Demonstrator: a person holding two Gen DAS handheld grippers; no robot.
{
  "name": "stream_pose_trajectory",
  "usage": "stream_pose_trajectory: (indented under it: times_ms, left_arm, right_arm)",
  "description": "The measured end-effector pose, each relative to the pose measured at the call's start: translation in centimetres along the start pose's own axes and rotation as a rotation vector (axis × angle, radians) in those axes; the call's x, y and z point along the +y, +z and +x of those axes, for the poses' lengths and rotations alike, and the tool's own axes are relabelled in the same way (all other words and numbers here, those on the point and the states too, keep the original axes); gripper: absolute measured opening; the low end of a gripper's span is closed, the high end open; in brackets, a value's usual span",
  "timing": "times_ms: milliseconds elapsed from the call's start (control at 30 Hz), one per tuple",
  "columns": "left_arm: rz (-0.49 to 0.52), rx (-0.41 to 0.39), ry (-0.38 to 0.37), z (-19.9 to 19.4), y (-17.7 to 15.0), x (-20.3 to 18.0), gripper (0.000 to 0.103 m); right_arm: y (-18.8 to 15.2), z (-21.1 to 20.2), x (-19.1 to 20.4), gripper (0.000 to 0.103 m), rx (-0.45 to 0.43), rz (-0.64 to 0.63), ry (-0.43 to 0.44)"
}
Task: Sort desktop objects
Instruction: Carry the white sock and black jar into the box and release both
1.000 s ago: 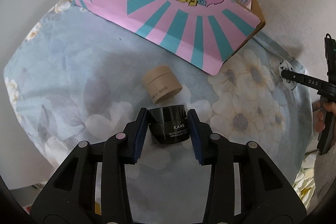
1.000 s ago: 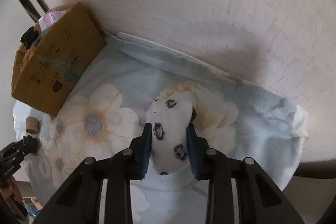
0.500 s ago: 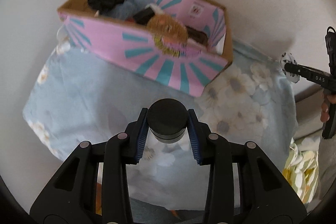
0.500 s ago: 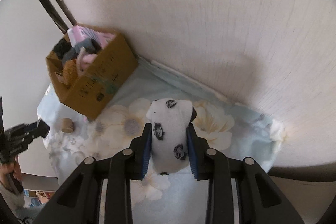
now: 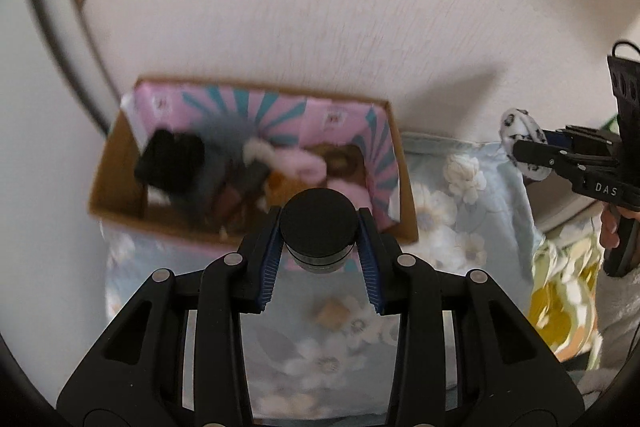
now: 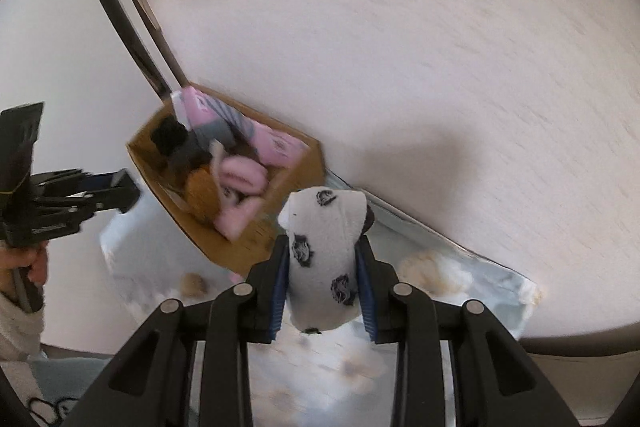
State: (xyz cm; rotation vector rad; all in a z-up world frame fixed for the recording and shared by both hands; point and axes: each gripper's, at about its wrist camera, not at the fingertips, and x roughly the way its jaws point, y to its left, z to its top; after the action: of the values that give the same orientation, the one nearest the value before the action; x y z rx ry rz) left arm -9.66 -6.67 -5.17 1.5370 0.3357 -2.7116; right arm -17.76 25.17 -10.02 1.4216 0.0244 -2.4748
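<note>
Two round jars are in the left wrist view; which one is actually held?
The black jar, clamped between the left gripper's blue pads above the open box. The tan jar lies free on the floral cloth below.

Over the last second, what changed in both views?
Both grippers rose off the cloth: the left gripper lifted the black jar, the right gripper the spotted sock, and the box now shows from above. Both grips stayed shut; the tan jar stayed on the cloth.
</note>
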Motion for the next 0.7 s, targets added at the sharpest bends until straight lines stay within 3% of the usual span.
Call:
stream_pose_trajectory:
  times_ms: [367,700]
  left_arm:
    - [0.131,0.008,-0.059,0.1,5.1,1.8,0.033]
    - [0.213,0.057,-0.095,2.6,7.0,3.0,0.033]
  right_arm:
    - [4.5,1.2,6.5,0.029,-0.033,-0.018,0.021]
    - [6.3,3.7,9.4,0.029,-0.007,0.001,0.006]
